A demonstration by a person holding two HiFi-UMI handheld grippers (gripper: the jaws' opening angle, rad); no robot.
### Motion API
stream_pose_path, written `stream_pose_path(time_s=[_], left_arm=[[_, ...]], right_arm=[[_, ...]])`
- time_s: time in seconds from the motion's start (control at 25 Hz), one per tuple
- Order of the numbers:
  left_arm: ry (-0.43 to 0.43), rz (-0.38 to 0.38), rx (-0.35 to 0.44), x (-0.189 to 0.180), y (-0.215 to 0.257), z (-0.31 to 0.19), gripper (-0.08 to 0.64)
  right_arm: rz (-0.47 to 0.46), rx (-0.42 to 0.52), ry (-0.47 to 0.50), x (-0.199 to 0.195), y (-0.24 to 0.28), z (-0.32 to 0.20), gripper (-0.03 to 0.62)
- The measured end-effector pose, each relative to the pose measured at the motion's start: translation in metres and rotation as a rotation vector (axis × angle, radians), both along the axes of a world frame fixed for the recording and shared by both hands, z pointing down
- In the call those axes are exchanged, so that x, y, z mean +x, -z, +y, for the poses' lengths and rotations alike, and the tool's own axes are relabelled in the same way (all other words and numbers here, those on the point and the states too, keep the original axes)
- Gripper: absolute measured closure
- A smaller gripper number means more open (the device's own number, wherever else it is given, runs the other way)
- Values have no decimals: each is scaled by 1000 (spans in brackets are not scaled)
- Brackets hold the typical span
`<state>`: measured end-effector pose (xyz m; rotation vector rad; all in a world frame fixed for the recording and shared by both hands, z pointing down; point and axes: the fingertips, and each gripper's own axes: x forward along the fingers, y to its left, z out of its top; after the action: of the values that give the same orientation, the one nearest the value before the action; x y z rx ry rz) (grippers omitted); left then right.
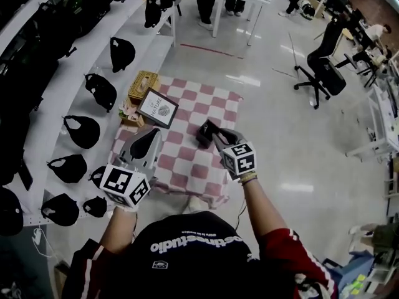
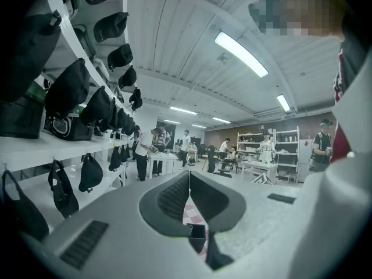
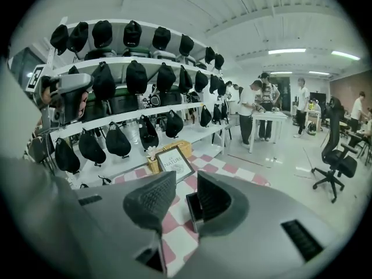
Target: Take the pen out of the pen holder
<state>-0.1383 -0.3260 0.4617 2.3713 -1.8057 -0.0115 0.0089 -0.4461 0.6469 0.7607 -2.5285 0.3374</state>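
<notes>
The checked table (image 1: 181, 167) bears the black pen holder (image 1: 203, 136) near its middle, and the step in hand looks like the approach. The right gripper (image 3: 186, 183), jaws apart and empty, hangs just beside the holder; the left gripper (image 2: 189, 178), jaws together, idles nearby. Next: find the pen — not discernible here — and close on it.

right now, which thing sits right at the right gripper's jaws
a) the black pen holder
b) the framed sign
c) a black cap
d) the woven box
a: in the right gripper view the black pen holder sits on the checkered cloth right by the open jaws of the right gripper, while the framed sign stands farther back.
</notes>
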Motion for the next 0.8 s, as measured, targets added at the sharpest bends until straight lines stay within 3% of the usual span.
stream_pose_path(time_s=[0.8], left_arm=[[106,10,-85,5,-34,-26,552]], right_arm=[[126,-25,136,-28,-94,-38,485]])
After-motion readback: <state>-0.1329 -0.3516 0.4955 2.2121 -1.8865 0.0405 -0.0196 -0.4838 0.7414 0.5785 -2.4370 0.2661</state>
